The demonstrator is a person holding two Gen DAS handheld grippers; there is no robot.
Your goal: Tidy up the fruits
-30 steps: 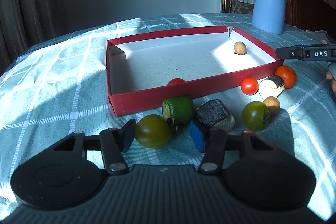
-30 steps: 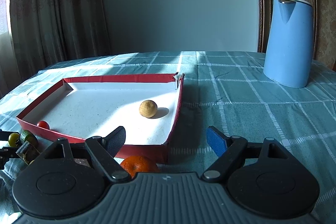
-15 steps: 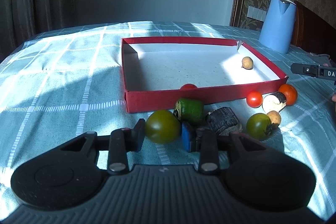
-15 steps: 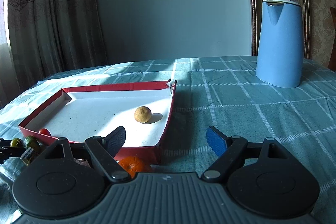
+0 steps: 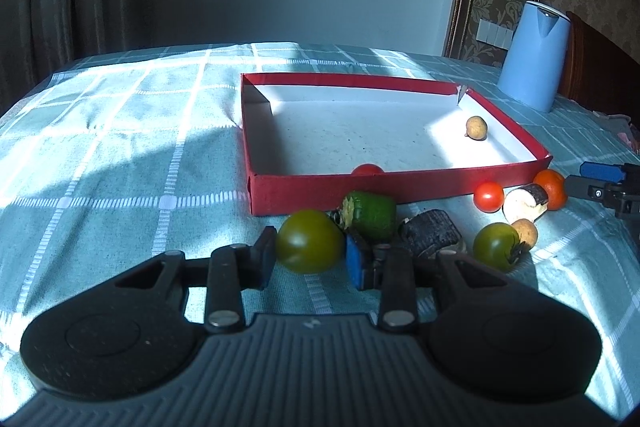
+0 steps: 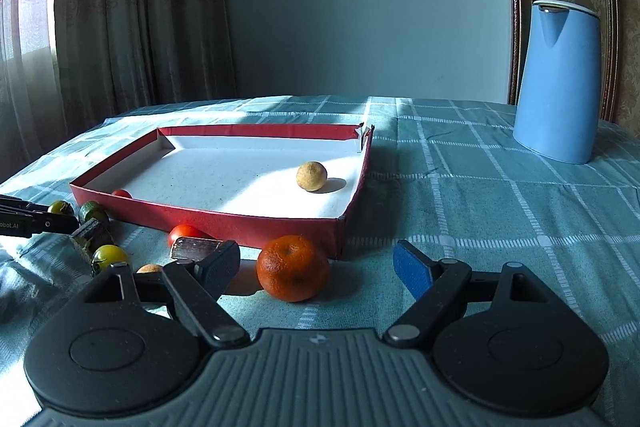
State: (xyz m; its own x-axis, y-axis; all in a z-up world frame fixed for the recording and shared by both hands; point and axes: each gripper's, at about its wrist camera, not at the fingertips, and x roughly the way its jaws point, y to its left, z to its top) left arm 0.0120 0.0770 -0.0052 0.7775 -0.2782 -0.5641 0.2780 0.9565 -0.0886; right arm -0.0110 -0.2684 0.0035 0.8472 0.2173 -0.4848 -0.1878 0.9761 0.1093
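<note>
The left hand-held gripper (image 5: 310, 259) was closed on the green tomato (image 5: 310, 241), both pads against its sides, just at 6 o'clock of the red tray (image 5: 360, 187). The right hand-held gripper (image 6: 316, 267) stood wide open, holding nothing, with the orange (image 6: 293, 267) between its fingers on the bench (image 6: 500, 211). Inside the tray lay a tan fruit (image 6: 311, 176) at 3 o'clock.

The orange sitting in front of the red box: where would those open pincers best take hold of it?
Across its widest middle. The orange is round and sits free on the tablecloth, so the right gripper should come straight forward, low and level, one finger passing each side. The red box stands just behind it, so pinching from the sides avoids the wall.
</note>
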